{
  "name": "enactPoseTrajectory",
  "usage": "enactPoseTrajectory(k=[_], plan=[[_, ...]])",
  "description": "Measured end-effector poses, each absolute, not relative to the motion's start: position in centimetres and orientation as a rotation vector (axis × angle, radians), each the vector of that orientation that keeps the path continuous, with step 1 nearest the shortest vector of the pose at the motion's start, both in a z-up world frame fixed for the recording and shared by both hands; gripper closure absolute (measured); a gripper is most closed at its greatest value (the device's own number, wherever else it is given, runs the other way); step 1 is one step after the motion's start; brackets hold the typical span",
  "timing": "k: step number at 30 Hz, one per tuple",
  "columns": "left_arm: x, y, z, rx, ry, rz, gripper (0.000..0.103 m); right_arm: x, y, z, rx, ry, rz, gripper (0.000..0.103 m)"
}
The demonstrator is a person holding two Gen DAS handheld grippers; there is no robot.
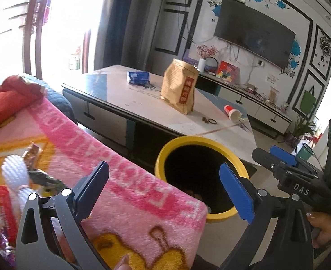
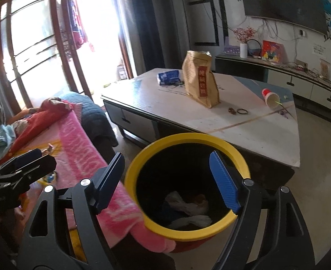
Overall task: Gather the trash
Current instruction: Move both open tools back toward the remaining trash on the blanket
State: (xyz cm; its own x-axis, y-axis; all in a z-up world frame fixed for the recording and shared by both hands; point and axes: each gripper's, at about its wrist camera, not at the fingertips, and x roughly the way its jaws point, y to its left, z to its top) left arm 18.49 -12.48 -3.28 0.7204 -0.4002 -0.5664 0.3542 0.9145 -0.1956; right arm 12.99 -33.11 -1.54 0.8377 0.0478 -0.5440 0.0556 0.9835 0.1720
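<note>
A living-room table (image 2: 210, 117) stands at twelve o'clock beyond the yellow bin (image 2: 188, 231). The right gripper (image 2: 167, 182) hangs over the bin's trash (image 2: 188, 204), jaws wide, empty. The left gripper (image 1: 165, 186), equally agape and empty, has the bin at one o'clock.

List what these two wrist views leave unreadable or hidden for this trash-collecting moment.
- Bin contents: in the right wrist view, crumpled white pieces show, the rest is lost in shadow; in the left wrist view the inside is nearly black.
- Wrappers on the pink blanket: partly cut off by the left edge and hidden by the left gripper.
- Small items on the table: too small to identify.
- Brown bag label: unreadable.
</note>
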Motion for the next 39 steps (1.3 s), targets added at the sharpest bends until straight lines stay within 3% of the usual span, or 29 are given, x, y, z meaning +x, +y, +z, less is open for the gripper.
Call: enactPoseTrajectory(k=[39], plan=[[14.3,-0.5,-1.2,-0.153,0.553,-0.183,0.007,10.3,-20.8,-1.0,0.095,0.586,0.275,0.031]])
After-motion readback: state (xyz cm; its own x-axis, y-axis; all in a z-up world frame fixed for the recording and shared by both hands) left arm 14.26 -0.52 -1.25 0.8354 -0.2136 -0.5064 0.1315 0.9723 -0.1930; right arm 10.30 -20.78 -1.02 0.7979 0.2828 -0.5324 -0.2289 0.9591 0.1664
